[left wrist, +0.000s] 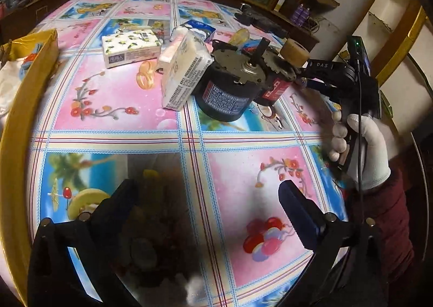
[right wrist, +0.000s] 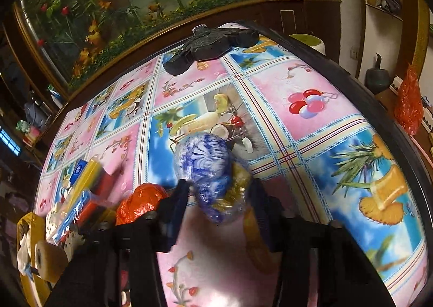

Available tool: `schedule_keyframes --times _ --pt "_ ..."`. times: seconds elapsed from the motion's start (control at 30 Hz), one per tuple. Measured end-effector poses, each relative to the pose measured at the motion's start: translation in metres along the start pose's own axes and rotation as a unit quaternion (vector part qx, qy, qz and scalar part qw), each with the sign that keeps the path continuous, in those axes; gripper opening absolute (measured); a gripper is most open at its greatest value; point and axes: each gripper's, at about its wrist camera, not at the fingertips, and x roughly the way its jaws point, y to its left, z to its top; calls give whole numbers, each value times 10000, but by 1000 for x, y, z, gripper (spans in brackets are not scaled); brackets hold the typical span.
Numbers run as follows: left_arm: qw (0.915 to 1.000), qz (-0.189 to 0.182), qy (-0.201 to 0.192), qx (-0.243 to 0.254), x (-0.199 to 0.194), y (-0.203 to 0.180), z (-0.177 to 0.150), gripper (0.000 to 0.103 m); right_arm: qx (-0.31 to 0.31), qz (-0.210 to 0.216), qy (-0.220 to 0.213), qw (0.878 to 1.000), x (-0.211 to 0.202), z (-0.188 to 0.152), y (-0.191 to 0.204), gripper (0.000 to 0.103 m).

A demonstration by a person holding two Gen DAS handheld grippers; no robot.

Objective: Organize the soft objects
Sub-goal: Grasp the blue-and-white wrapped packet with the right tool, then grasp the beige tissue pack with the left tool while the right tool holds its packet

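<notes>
My left gripper (left wrist: 205, 198) is open and empty, low over the patterned tablecloth (left wrist: 130, 139). Ahead of it lie a lemon-print tissue pack (left wrist: 131, 47) and a white tissue pack (left wrist: 184, 71) that leans on a black motor (left wrist: 230, 90). My right gripper (right wrist: 216, 198) is shut on a blue-and-white plastic-wrapped soft bundle (right wrist: 208, 169) with yellow parts, held above the table. The right gripper also shows in the left wrist view (left wrist: 305, 77), held by a white-gloved hand (left wrist: 360, 150) behind the motor.
A yellow cardboard box (left wrist: 32, 63) with white cloth stands at the left edge. A tape roll (left wrist: 293, 52), a blue pack (left wrist: 201, 27) and a black tool (right wrist: 208, 44) lie further back. An orange bag (right wrist: 143, 201), coloured sponges (right wrist: 86, 188) and a tape roll (right wrist: 47, 258) lie left of the right gripper.
</notes>
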Motion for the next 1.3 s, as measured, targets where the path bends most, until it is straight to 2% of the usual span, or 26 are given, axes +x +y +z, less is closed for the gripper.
schedule_keyframes --times 0.1,0.2,0.27,0.47,0.57,0.7,0.77,0.87,0.97,1.03,1.1,1.2,1.3 --pt "9996 46 147 220 1 -4 2 103 88 140 15 9999 -1 -2 -11 37" --pt "9985 -445 158 -261 -5 13 16 76 94 141 6 9999 -2 -3 -13 37" --pt "9981 -258 -5 -565 -12 24 33 75 140 153 10 9998 -2 -3 -15 38" --pt "9970 -58 -641 -440 -23 14 88 75 289 270 58 9992 -5 -4 -19 39" --pt "9962 304 -634 -517 -10 19 104 75 377 427 91 9983 -6 -5 -21 40" --pt "9955 788 -227 -479 15 36 103 78 401 457 93 9981 -6 -7 -22 40" --pt "9936 983 -251 -507 9 45 97 78 413 453 89 9981 -6 -7 -22 40" --pt "9860 1580 -261 -462 -9 56 92 77 431 433 84 9981 -6 -8 -21 40" --pt "9817 1884 -251 -80 -25 54 81 77 418 392 74 9983 -7 -9 -20 40" --pt "9835 1742 -380 295 -37 44 75 77 370 346 64 9987 -7 -9 -18 40" --pt "9808 1663 -407 933 -40 27 71 77 312 281 46 9991 -7 -11 -15 40" --pt "9666 1753 -212 1859 -24 6 70 77 239 208 22 9995 -8 -12 -10 40" --pt "9548 1863 10 2317 0 0 77 77 214 186 14 9996 -8 -13 -9 40"
